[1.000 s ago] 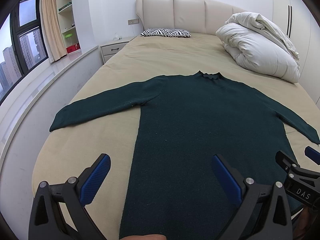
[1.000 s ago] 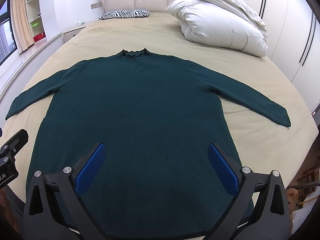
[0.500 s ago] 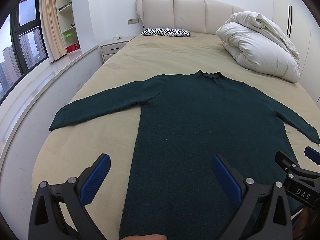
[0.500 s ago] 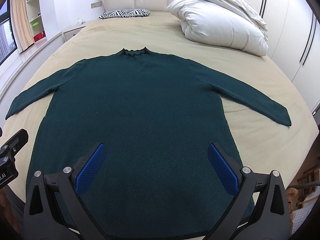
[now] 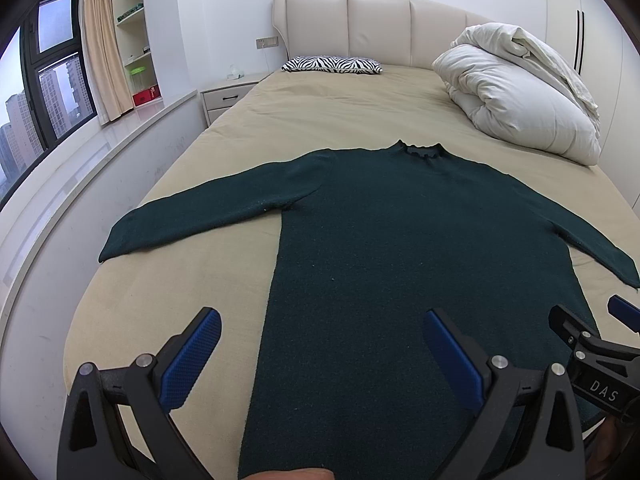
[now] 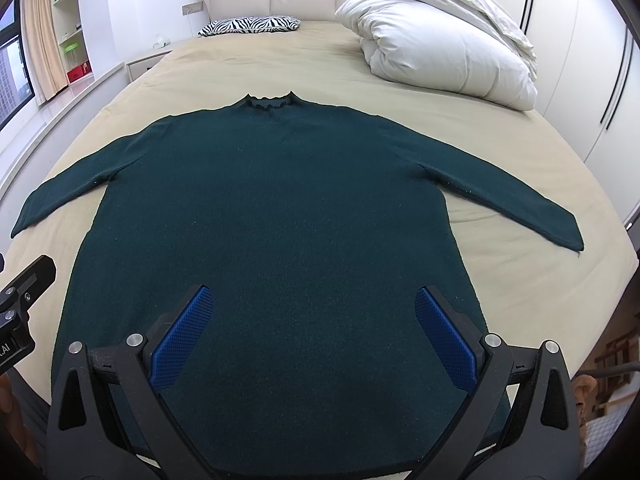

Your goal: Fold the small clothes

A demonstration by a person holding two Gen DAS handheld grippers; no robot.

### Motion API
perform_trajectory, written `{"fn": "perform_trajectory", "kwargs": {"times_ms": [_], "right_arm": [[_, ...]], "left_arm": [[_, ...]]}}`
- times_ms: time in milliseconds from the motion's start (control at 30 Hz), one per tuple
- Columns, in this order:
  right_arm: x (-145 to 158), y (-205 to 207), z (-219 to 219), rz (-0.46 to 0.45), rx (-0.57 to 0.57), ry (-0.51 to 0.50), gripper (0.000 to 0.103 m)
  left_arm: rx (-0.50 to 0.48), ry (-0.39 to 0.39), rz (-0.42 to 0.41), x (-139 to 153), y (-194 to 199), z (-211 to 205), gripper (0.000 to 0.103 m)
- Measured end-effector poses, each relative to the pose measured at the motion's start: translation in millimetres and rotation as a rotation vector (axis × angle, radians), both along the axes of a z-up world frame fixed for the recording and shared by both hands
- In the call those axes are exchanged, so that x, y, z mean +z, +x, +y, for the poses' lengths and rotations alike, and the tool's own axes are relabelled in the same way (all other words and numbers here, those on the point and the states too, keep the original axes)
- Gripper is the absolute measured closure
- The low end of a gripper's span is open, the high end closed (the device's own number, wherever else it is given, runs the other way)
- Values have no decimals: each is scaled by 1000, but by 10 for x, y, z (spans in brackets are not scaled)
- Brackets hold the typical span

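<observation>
A dark green long-sleeved sweater (image 5: 404,248) (image 6: 276,216) lies flat on the beige bed (image 5: 344,112), collar toward the headboard, both sleeves spread out sideways. My left gripper (image 5: 320,344) hovers open over the hem's left side, blue pads wide apart and empty. My right gripper (image 6: 312,320) hangs open above the lower middle of the sweater, holding nothing. Each gripper's black body shows at the edge of the other's view. The hem nearest me is partly hidden behind the gripper frames.
A bunched white duvet (image 5: 520,92) (image 6: 444,44) sits at the bed's far right. A zebra-print pillow (image 5: 332,65) lies by the headboard. A white ledge (image 5: 72,176) and window run along the left, a nightstand (image 5: 228,96) behind. White wardrobe doors (image 6: 608,80) stand at right.
</observation>
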State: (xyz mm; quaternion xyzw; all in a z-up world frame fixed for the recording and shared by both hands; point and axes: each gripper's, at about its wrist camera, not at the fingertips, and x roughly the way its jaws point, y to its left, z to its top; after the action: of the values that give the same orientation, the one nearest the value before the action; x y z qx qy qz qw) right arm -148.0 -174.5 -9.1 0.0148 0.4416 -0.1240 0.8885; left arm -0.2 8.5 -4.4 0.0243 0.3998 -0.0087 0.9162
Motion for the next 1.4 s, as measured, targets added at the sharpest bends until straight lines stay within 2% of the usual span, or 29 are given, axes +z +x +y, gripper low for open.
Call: {"fn": "perform_trajectory", "kwargs": {"times_ms": [133, 333, 500, 633, 767, 833, 900, 1000, 1033, 1100, 1167, 1267, 1300, 1367, 1400], "right_arm": [[-4, -3, 0, 0, -1, 1, 0], [-44, -4, -64, 5, -14, 13, 0], [-94, -2, -439, -11, -53, 63, 0], [-105, -85, -1209, -55, -184, 156, 0], [-128, -353, -2358, -184, -414, 366, 0], [-230, -518, -2991, -240, -541, 491, 0], [-381, -701, -3573, -294, -664, 604, 3], [-642, -909, -4271, -371, -787, 749, 9], [-717, -950, -4432, -387, -813, 784, 10], [-841, -990, -4731, -413, -848, 827, 14], [-916, -993, -4937, -433, -860, 826, 17], [-951, -883, -5156, -447, -850, 818, 24], [-956, -801, -5228, -443, -850, 823, 26], [-983, -694, -5320, -442, -856, 837, 38], [-1029, -597, -5373, -435, -866, 841, 41]], "left_arm": [[-1, -1, 1, 0, 1, -2, 0], [-12, 3, 23, -210, -34, 115, 0], [-28, 38, 47, -322, -38, 44, 0], [-48, 19, 100, -413, 36, -24, 0], [-80, -61, 178, -496, 153, -93, 0], [-95, -137, 221, -531, 226, -109, 0], [-111, -249, 272, -566, 315, -132, 0], [-172, -427, 317, -594, 409, -197, 0], [-178, -454, 329, -596, 428, -234, 0], [-195, -459, 344, -584, 445, -327, 0], [-232, -445, 356, -572, 464, -441, 0], [-220, -416, 367, -583, 521, -528, 0], [-211, -444, 374, -600, 545, -524, 0], [-205, -497, 391, -648, 574, -458, 0], [-199, -512, 399, -674, 615, -435, 0]]}}
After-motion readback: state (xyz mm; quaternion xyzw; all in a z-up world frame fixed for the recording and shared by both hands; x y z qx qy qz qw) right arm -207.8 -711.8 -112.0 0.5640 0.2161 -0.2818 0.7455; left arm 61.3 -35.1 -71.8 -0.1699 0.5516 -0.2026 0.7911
